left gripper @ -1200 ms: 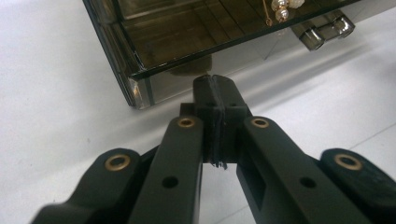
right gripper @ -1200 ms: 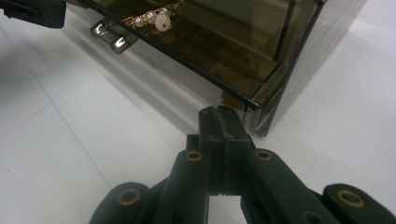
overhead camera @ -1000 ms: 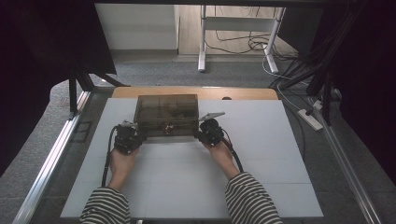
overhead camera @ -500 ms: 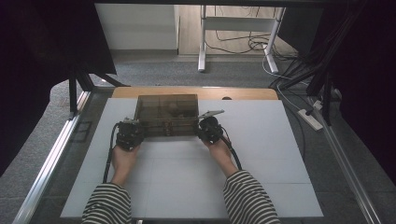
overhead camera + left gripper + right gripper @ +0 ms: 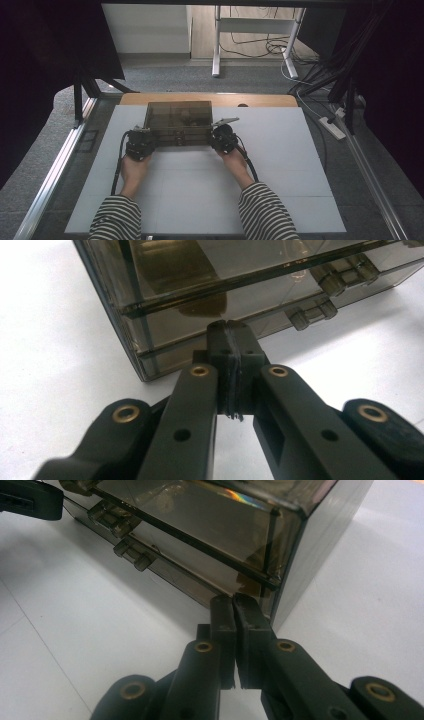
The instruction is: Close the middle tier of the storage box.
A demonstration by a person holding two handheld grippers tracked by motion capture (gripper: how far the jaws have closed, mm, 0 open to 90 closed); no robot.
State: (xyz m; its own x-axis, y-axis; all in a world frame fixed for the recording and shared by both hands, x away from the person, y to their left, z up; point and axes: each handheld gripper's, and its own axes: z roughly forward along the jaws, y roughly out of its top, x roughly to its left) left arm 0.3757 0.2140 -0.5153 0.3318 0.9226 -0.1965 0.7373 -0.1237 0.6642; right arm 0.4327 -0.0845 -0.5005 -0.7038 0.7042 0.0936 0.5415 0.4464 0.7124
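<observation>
A smoky see-through drawer box (image 5: 178, 120) stands on the white table (image 5: 200, 200), its drawer fronts toward the person. My left gripper (image 5: 144, 137) is shut at the box's front left corner; in the left gripper view its joined tips (image 5: 231, 331) rest against the lower drawer front of the box (image 5: 225, 270). My right gripper (image 5: 220, 136) sits at the front right corner. Its tips (image 5: 233, 604) touch the bottom edge of the box (image 5: 200, 520); the jaws have just opened by a hair's slit, with nothing between them. Small drawer handles (image 5: 131, 554) stick out of the front.
A wooden board (image 5: 210, 98) lies behind the box at the table's far edge. A power strip (image 5: 332, 127) and cables lie on the floor to the right. Metal rails border the table on both sides. The person's striped sleeves (image 5: 115, 217) come in from below.
</observation>
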